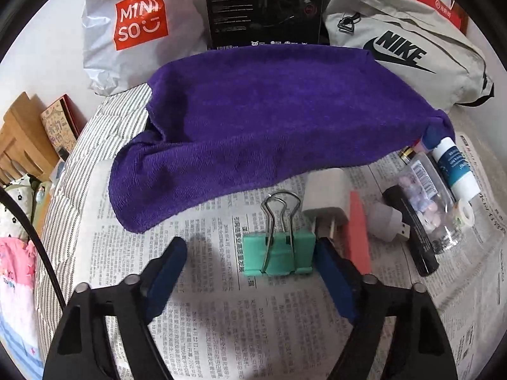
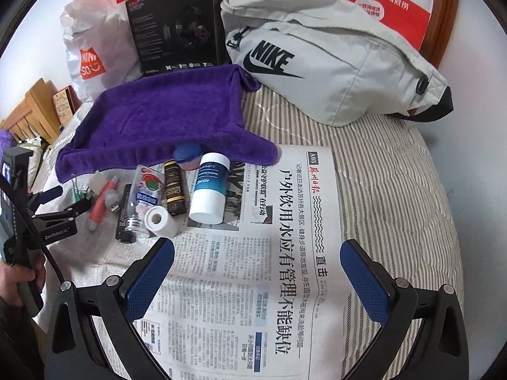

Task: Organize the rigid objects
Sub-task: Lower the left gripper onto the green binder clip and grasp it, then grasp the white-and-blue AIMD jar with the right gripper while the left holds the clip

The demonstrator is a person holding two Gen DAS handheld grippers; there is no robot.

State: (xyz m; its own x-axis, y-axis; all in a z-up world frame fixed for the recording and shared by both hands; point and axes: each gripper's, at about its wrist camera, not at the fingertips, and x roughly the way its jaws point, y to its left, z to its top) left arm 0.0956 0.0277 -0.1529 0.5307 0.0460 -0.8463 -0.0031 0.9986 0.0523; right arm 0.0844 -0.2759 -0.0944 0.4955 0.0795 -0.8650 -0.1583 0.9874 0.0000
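A mint-green binder clip (image 1: 279, 253) lies on the newspaper (image 1: 221, 316) between the jaws of my left gripper (image 1: 250, 247). The right pad is against the clip's side and the left pad stands well clear of it, so the gripper is open. Right of the clip lie a white charger plug (image 1: 326, 199), a coral stick (image 1: 358, 237), a black tube (image 1: 412, 228), a clear pill bottle (image 1: 431, 209) and a white-and-blue bottle (image 1: 456, 167). My right gripper (image 2: 256, 250) hangs open over bare newspaper (image 2: 285, 253), just in front of a tape roll (image 2: 160, 221) and the white-and-blue bottle (image 2: 209, 186).
A purple towel (image 1: 269, 120) covers the area behind the items. Behind it stand a Miniso bag (image 1: 133, 31), a black box (image 1: 263, 6) and a grey Nike bag (image 2: 332, 66). Striped bedding (image 2: 396, 174) lies to the right and a wooden frame (image 1: 22, 139) to the left.
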